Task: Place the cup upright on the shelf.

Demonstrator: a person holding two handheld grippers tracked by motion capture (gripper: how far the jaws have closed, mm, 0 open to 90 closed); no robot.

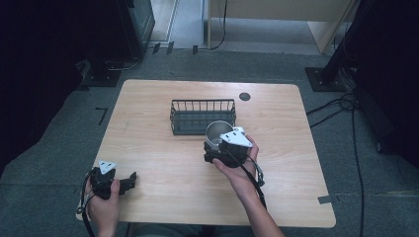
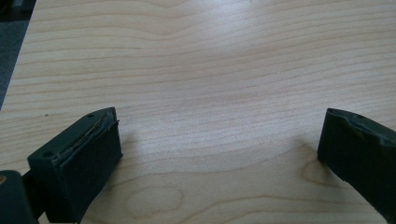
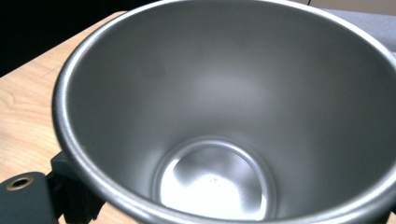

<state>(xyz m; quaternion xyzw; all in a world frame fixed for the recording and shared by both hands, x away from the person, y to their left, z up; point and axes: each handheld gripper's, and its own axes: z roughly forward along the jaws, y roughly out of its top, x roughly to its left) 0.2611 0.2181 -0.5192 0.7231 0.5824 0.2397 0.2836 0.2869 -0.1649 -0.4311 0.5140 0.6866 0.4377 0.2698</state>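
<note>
Right gripper (image 1: 217, 148): nearest the camera; its fingers are clamped on the round brushed-steel cup (image 3: 224, 116), one black pad at the outer wall.
Cup: upright, empty, mouth up, held just above the pale wooden counter (image 1: 163, 163).
Key relation: the black wire basket (image 1: 202, 116) lies just beyond the cup, directly forward of the right gripper, its long axis running across the counter.
Left gripper (image 1: 129, 180): fingers (image 2: 79, 158) spread wide, holding nothing, well apart near the counter's front-left corner.
</note>
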